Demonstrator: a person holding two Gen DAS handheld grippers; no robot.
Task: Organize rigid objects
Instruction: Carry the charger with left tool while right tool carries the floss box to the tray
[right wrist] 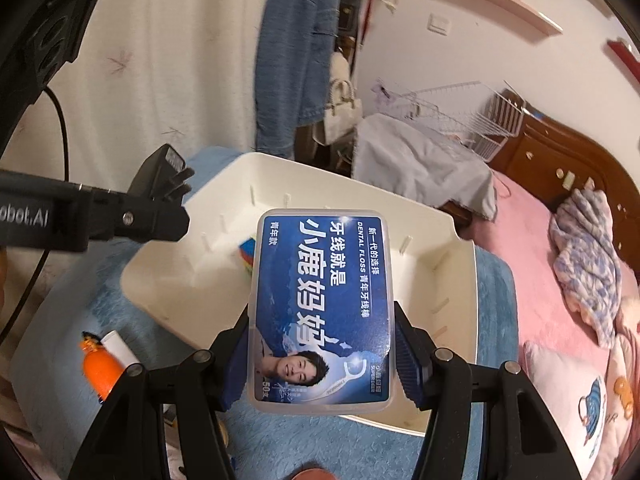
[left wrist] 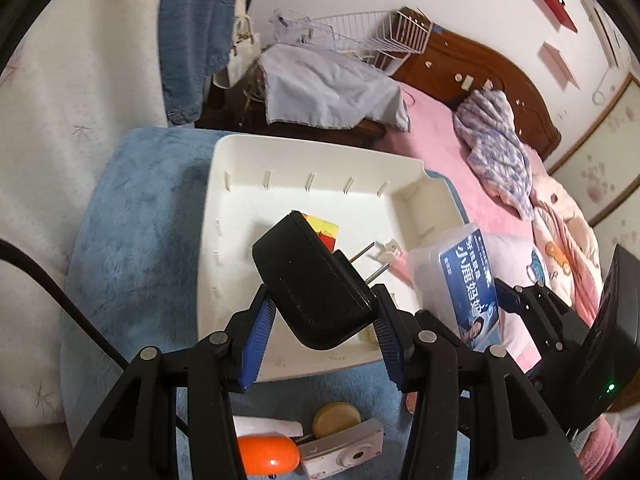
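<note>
My left gripper (left wrist: 320,320) is shut on a black power adapter (left wrist: 308,280), its metal prongs pointing right, held above the white tray (left wrist: 224,200). The adapter also shows in the right wrist view (right wrist: 160,176). My right gripper (right wrist: 320,344) is shut on a clear dental floss box with a blue label (right wrist: 320,308), held over the tray's (right wrist: 168,272) near edge; the box shows at right in the left wrist view (left wrist: 460,280). A colourful cube (left wrist: 324,228) lies in the tray, partly hidden (right wrist: 246,256).
The tray sits on a blue fuzzy cloth (left wrist: 132,220). In front of it lie an orange object (left wrist: 268,456), a silver camera (left wrist: 344,452), a round gold tin (left wrist: 336,420) and a white stick (right wrist: 120,348). A pink bed (right wrist: 560,280) is at right.
</note>
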